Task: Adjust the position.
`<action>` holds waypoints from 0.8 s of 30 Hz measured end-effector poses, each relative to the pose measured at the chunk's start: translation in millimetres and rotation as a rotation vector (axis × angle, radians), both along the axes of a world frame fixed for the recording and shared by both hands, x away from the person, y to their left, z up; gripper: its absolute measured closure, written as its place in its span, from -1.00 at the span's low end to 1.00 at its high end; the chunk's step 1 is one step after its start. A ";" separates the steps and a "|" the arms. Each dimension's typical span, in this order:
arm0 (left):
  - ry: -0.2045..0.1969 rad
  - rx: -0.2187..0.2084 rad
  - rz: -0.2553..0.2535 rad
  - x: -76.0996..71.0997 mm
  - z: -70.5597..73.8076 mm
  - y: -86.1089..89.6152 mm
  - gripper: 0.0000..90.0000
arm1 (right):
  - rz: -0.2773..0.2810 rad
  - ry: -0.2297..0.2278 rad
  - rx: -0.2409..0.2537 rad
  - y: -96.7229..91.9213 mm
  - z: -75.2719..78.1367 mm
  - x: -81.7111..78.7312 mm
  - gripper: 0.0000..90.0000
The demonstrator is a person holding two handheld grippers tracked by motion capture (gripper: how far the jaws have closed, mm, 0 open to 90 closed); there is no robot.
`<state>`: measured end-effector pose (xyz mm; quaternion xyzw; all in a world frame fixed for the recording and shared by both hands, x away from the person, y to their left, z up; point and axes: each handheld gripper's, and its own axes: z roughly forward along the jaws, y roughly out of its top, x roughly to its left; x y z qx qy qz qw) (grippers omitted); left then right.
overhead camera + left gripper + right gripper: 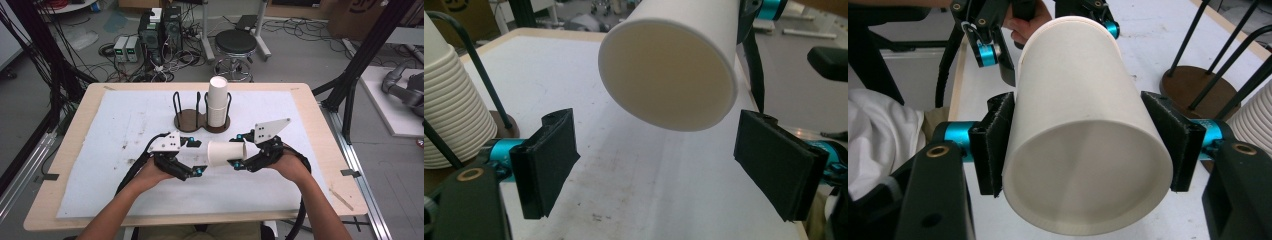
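Paper cup (1083, 125): showing matt, smooth white. Holder (192, 119): showing dark wood base, black metal wire. Table (70, 150): wearing pale wood, stained white cloth cover.

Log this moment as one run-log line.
right gripper: shut on paper cup, held sideways | left gripper: open, jaws off cup base | cup stack: in holder | table

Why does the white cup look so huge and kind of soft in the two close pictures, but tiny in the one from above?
In the left gripper view the cup hangs right by the lens, so its base looms large and slightly soft. In the right gripper view the cup sits clamped between the pads, and its near rim swells. In the high view the camera is far off, so the cup looks small, in even light with only faint shadows.
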<state>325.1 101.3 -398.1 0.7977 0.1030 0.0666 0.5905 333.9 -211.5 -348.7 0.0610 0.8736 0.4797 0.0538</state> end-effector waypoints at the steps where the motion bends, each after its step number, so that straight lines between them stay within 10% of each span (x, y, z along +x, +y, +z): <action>1: -0.003 -0.015 0.005 -0.8 -0.3 0.9 -0.61 | -0.003 0.006 0.012 -0.8 -1.6 0.2 -0.23; 24: -0.026 -0.141 -0.050 -8.7 -3.9 -2.8 -0.62 | -0.026 0.076 0.152 -14.2 -25.7 -7.0 -0.23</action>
